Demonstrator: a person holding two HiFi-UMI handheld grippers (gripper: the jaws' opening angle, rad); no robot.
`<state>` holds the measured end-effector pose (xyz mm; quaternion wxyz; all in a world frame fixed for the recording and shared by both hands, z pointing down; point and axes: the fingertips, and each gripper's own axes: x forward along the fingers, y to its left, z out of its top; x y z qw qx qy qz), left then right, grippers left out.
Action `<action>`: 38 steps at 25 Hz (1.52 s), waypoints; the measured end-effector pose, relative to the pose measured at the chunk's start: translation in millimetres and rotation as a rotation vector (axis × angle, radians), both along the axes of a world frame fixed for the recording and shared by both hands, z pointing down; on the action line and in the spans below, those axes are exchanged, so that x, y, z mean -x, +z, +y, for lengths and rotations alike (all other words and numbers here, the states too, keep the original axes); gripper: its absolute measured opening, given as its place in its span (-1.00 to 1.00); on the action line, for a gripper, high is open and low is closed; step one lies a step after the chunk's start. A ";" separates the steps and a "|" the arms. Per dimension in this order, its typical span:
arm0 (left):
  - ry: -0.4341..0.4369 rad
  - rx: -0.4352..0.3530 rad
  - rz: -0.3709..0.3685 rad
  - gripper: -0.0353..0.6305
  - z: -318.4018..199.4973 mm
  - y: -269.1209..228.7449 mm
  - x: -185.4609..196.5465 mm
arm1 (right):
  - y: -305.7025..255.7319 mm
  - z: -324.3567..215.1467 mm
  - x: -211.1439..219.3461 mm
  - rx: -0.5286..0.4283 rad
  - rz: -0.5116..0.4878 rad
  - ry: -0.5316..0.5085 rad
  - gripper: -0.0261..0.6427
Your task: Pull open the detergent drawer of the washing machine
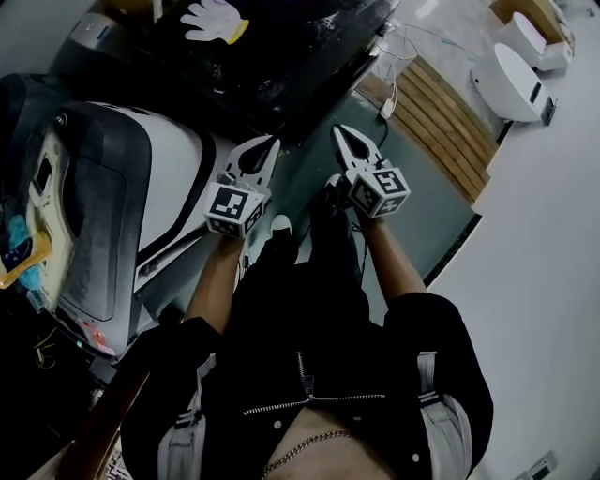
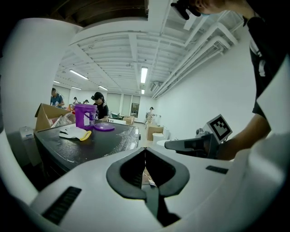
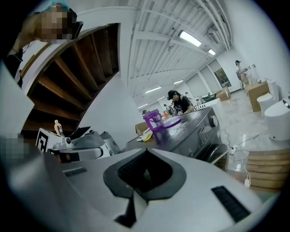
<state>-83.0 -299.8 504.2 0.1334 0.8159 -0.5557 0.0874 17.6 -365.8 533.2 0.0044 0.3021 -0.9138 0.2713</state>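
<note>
The dark washing machine (image 1: pixel 281 66) stands ahead of me with a white glove (image 1: pixel 214 19) on its top. In the right gripper view its front panel (image 3: pixel 199 131) shows a round dial (image 3: pixel 213 121); the detergent drawer is too small to make out. A purple bucket (image 3: pixel 153 120) and lid (image 2: pixel 104 128) sit on the machine's top. My left gripper (image 1: pixel 271 142) and right gripper (image 1: pixel 339 131) hang side by side in the air, short of the machine. Both are shut with nothing between the jaws. Each gripper view shows the tips meeting, the left gripper (image 2: pixel 145 149) and the right gripper (image 3: pixel 146 151).
A white and grey appliance (image 1: pixel 122 187) stands close at my left. A wooden slatted platform (image 1: pixel 441 122) with a cable and plug (image 1: pixel 387 108) lies to the right, and white toilets (image 1: pixel 511 80) stand beyond it. Several people work at tables far back (image 2: pixel 99 106).
</note>
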 end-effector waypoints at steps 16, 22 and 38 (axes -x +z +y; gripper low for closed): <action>-0.131 0.103 0.044 -0.83 -14.0 41.8 14.1 | 91.5 -50.9 32.4 0.323 -0.197 -0.239 -0.28; -0.157 0.126 0.055 -0.83 -7.6 51.5 20.0 | 114.2 -66.2 44.2 0.483 -0.367 -0.309 -0.15; -0.300 0.189 0.048 -0.83 30.5 65.7 56.5 | 148.4 -78.0 66.5 0.754 -0.807 -0.474 -0.01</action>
